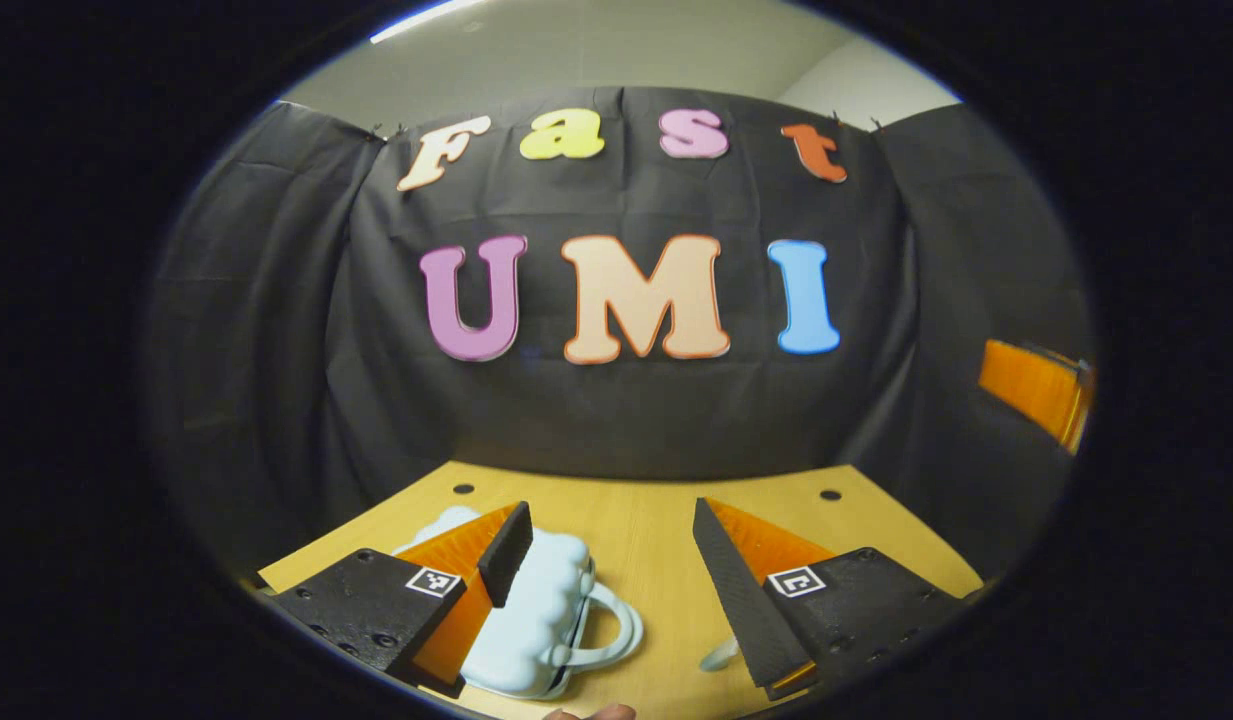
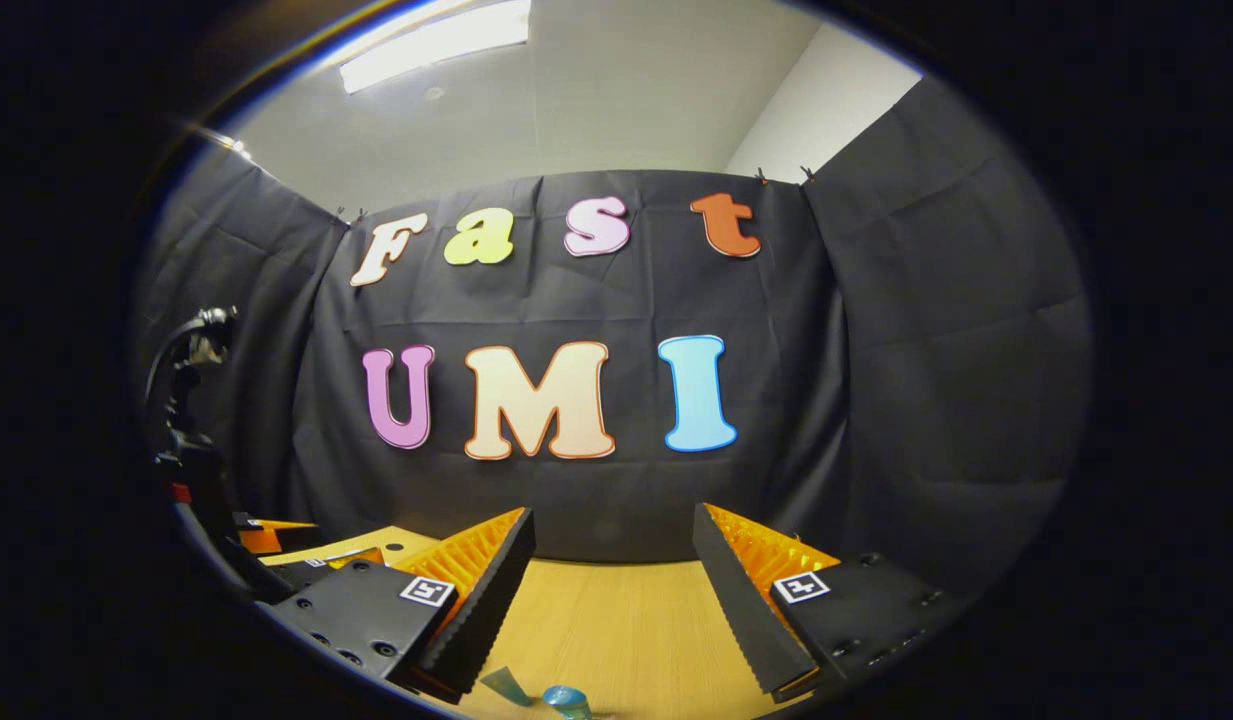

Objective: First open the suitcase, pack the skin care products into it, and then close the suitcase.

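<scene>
In the left gripper view a small pale blue suitcase [image 1: 541,610] with a bumpy shell lies flat on the wooden table [image 1: 636,530], its white handle [image 1: 616,630] pointing right. It sits low and partly behind the left finger of my left gripper [image 1: 611,510], which hovers open above it with nothing between its fingers. A small white object [image 1: 721,655] peeks out beside the right finger. My right gripper [image 2: 614,515] is open over bare table [image 2: 616,610]. A teal-capped product [image 2: 566,702] and a teal scrap [image 2: 504,685] show at the bottom edge below it.
Black cloth walls close the table's back and sides. The table has small round holes near its far corners [image 1: 829,494]. The other gripper's orange body [image 1: 1036,390] shows at the right. In the right gripper view, a black cable [image 2: 181,400] rises at the left.
</scene>
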Motion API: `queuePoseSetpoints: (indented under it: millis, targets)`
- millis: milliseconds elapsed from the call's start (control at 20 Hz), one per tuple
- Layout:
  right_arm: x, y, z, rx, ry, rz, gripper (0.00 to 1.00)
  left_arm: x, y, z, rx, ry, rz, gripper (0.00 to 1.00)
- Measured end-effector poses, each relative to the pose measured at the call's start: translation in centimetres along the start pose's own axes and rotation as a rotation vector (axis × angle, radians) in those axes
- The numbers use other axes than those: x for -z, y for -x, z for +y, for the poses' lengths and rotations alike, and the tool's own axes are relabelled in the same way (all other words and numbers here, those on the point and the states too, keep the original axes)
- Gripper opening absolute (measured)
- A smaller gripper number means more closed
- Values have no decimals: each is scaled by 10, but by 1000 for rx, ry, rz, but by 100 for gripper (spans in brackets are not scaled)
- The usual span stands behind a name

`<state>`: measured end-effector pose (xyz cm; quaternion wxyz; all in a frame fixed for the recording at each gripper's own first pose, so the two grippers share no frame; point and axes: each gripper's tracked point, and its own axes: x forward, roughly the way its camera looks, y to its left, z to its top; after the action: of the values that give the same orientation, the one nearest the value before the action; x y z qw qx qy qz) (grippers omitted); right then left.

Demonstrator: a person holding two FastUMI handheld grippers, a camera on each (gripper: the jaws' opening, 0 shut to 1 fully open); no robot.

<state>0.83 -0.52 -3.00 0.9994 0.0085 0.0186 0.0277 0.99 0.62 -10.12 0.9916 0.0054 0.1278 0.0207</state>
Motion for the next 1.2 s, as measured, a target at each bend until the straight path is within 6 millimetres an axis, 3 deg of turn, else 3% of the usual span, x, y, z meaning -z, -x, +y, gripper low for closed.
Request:
queuePoseSetpoints:
  millis: [150,350,550,850,1200]
  targets:
    - [9,-1,-2,41,-3,30,99,49,-13,0,37,-21,158,96]
    - [33,-4,-6,91,43,99,99,97,-24,-15,112,8,303,96]
    - [42,-4,-12,117,55,132,99,126,-35,-26,134,17,397,96]
    - [52,-8,-17,136,73,163,99,163,-51,-22,116,64,548,96]
    - [62,-10,-12,132,97,186,99,190,-69,-36,128,45,681,91]
